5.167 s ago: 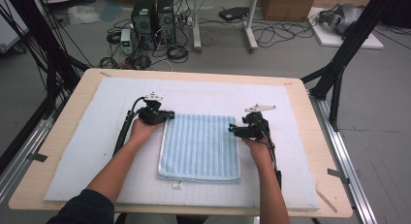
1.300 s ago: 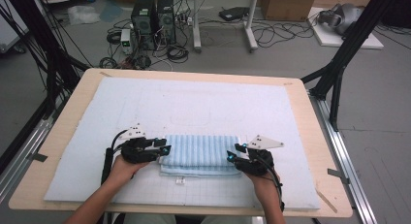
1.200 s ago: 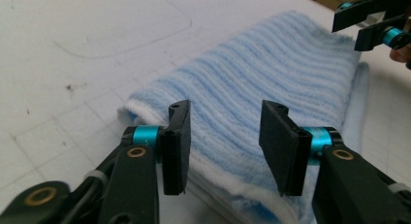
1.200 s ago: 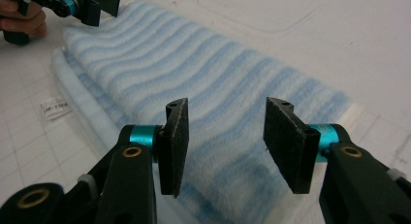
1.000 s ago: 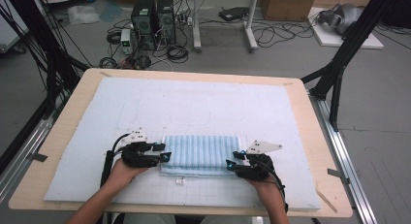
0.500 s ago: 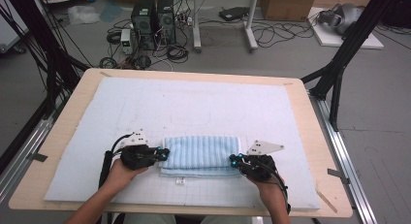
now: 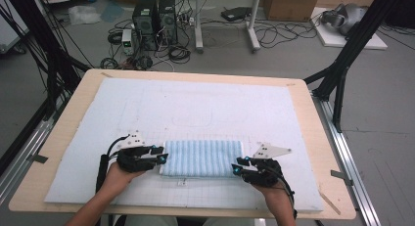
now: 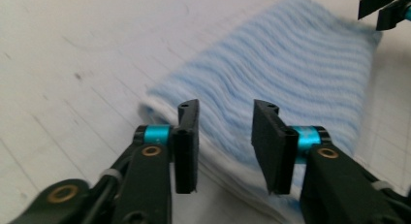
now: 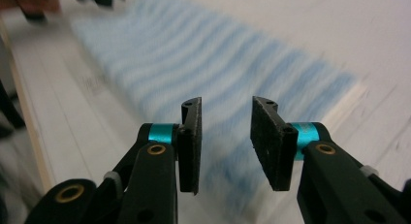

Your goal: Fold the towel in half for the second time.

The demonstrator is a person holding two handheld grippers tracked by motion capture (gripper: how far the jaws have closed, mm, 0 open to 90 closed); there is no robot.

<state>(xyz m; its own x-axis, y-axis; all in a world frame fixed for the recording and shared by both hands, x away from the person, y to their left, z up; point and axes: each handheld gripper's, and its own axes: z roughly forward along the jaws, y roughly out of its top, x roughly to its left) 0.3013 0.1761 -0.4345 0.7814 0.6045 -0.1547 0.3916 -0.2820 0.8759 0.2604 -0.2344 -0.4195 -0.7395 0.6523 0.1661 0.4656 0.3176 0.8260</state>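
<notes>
A light-blue striped towel [image 7: 201, 157] lies folded into a long band on the white foam mat [image 7: 195, 103], near its front edge. My left gripper [image 7: 159, 155] sits at the towel's left end and my right gripper [image 7: 238, 166] at its right end. In the left gripper view the jaws [image 8: 225, 136] stand apart over the towel's [image 8: 291, 73] edge; they have just been opening, and no cloth is pinched. In the right gripper view the gripper [image 9: 225, 136] has likewise just been opening, with the towel [image 9: 194, 73] lying beyond the gap, unheld.
The mat covers a wooden table [image 7: 320, 138]. Black frame legs [image 7: 342, 64] stand at both sides. Computer towers [image 7: 154, 15], cables and boxes are on the floor beyond the table. The mat behind the towel is bare.
The towel, earlier spread as a wide square, is now folded into a narrow band near the front. Both grippers came down to its ends, and their jaws have let go of the cloth.
</notes>
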